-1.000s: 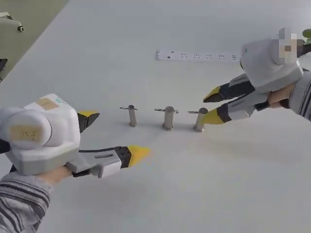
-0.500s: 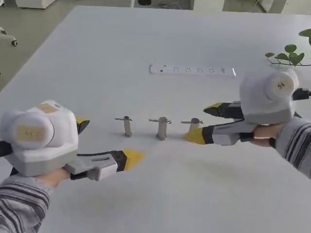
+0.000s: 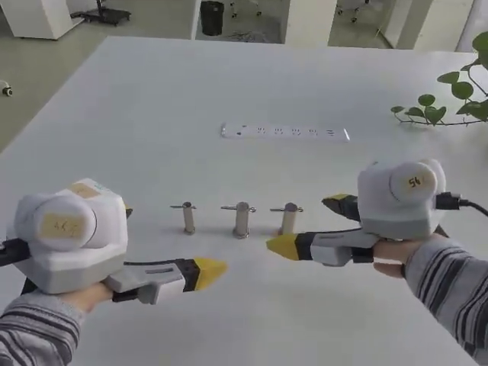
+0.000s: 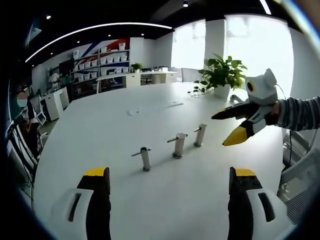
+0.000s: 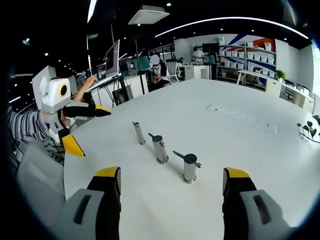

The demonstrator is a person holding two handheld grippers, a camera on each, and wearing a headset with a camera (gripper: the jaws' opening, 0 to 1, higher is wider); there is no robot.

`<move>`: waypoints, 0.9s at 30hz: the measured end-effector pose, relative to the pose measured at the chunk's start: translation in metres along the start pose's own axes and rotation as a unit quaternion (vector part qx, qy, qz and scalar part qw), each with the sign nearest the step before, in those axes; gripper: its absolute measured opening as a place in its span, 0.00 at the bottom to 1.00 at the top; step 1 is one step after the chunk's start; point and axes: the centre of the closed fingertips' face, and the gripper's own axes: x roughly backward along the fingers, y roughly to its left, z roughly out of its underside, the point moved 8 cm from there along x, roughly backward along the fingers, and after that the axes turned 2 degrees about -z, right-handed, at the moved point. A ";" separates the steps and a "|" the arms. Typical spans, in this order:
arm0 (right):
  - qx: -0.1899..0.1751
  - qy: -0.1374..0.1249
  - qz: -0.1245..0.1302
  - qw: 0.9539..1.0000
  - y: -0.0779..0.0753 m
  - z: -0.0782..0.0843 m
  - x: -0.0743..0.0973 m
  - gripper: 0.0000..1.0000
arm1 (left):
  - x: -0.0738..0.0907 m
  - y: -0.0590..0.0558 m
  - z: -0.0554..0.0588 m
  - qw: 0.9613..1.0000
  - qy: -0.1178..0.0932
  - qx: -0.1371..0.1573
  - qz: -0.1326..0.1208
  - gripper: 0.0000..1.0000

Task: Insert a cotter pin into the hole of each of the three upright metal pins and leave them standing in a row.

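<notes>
Standing in a straight row on the smooth, matte white surface (image 3: 229,84) are three short, round metal pins (image 3: 242,220), dull silver with slightly wider heads. A thin wire cotter pin (image 3: 229,207) sticks out sideways through the top of each. The left gripper (image 3: 168,240) hovers near the row's left end, its yellow-tipped fingers (image 4: 96,175) spread and holding nothing. The right gripper (image 3: 305,223) is just beside the rightmost pin without touching it, its fingers (image 5: 235,176) likewise spread and bare. A flat white power strip (image 3: 286,132) lies farther back.
</notes>
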 end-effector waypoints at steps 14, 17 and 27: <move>-0.014 -0.002 0.032 0.999 0.000 0.003 0.010 0.85 | 0.008 -0.008 -0.006 0.999 -0.018 0.024 -0.011 0.99; -0.015 -0.002 0.034 0.999 0.002 0.003 0.012 0.84 | 0.009 -0.009 -0.008 0.999 -0.018 0.024 -0.011 0.99; -0.013 -0.001 0.045 0.999 0.009 0.000 0.020 0.82 | 0.021 -0.006 -0.010 0.999 -0.019 0.033 -0.021 0.96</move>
